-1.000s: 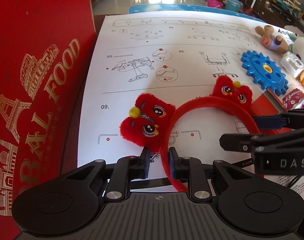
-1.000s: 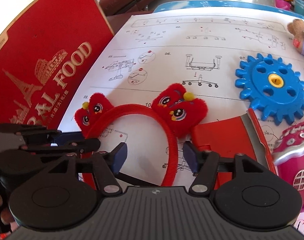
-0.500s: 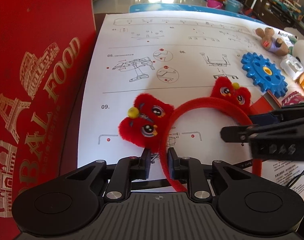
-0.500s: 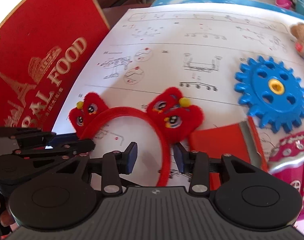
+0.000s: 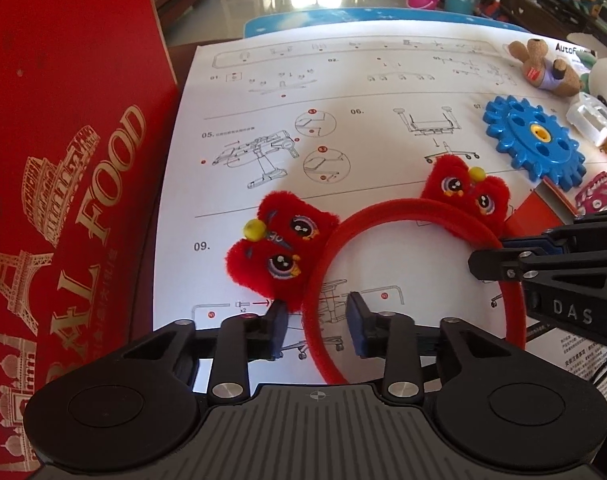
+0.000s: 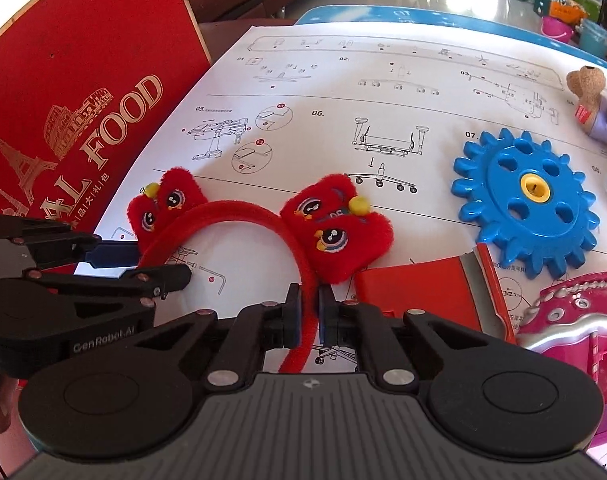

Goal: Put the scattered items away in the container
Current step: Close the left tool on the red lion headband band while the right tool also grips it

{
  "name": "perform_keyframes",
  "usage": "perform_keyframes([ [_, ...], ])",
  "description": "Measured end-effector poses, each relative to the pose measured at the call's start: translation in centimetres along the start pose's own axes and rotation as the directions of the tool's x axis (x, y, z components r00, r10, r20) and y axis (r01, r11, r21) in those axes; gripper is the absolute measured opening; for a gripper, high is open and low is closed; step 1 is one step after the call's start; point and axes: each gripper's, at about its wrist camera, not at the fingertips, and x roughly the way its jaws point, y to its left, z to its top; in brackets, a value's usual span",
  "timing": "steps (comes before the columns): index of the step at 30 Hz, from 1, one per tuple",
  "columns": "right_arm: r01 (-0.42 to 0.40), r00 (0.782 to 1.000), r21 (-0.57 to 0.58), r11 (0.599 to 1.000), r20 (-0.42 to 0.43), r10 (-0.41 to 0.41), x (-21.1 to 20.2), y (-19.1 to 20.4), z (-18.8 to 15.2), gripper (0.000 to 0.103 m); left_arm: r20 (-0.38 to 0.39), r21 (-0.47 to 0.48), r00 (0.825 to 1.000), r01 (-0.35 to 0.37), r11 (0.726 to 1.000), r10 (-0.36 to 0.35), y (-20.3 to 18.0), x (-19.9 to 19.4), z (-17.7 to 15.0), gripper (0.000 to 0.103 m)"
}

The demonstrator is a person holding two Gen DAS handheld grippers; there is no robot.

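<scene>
A red plush headband with two lion-face ears lies on a white instruction sheet; it also shows in the right wrist view. My left gripper is open, its fingers either side of the band's left arm without touching. My right gripper is shut on the band's right arm. The tall red "FOOD" box stands at the left, also in the right wrist view.
A blue toy gear, a pink toy house, a red card and a small teddy bear lie to the right. White toys sit at the far right.
My left gripper was shut on the headband's left arm and has opened. My right gripper was open around the right arm and has closed on it.
</scene>
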Motion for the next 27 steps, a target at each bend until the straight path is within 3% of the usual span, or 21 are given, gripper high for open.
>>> perform_keyframes([
  [5, -0.017, 1.0, 0.037, 0.999, -0.005, 0.017, 0.1, -0.5, 0.2, 0.01, -0.005, 0.0, 1.0, 0.0, 1.0, 0.0, 0.1, 0.0, 0.1, 0.022],
  [9, 0.012, 1.0, 0.044, 0.999, -0.03, -0.01, 0.2, -0.3, 0.7, 0.01, -0.014, 0.019, 1.0, 0.0, 1.0, 0.001, -0.2, 0.0, 0.3, 0.035],
  [14, 0.019, 0.999, 0.034, 0.999, -0.026, -0.018, 0.4, -0.1, 0.9, 0.014, -0.019, 0.032, 1.0, -0.007, 0.999, 0.007, -0.4, 0.1, 0.5, 0.036],
  [17, 0.015, 1.0, 0.02, 1.0, -0.018, -0.014, 0.4, 0.0, 0.8, 0.016, -0.019, 0.035, 1.0, -0.018, 0.999, 0.019, -0.3, 0.2, 0.7, 0.045],
  [18, 0.018, 1.0, 0.013, 1.0, -0.015, -0.018, 0.4, 0.0, 0.7, 0.014, -0.02, 0.031, 1.0, -0.014, 0.999, 0.015, -0.3, 0.2, 0.8, 0.044],
  [19, 0.031, 0.999, 0.002, 1.0, -0.012, -0.031, 0.4, 0.1, 0.6, 0.009, -0.023, 0.028, 1.0, -0.008, 1.0, 0.008, -0.2, 0.3, 1.0, 0.031],
  [22, 0.042, 0.999, 0.01, 0.999, -0.004, -0.042, 0.2, 0.0, 0.6, 0.009, -0.02, 0.039, 1.0, -0.018, 0.999, 0.018, -0.5, 0.4, 1.2, 0.01],
  [27, 0.015, 1.0, 0.077, 0.997, -0.003, -0.015, -0.3, -1.1, 0.5, 0.008, -0.014, 0.033, 1.0, -0.024, 0.999, 0.025, -0.7, -0.1, 0.7, 0.006],
])
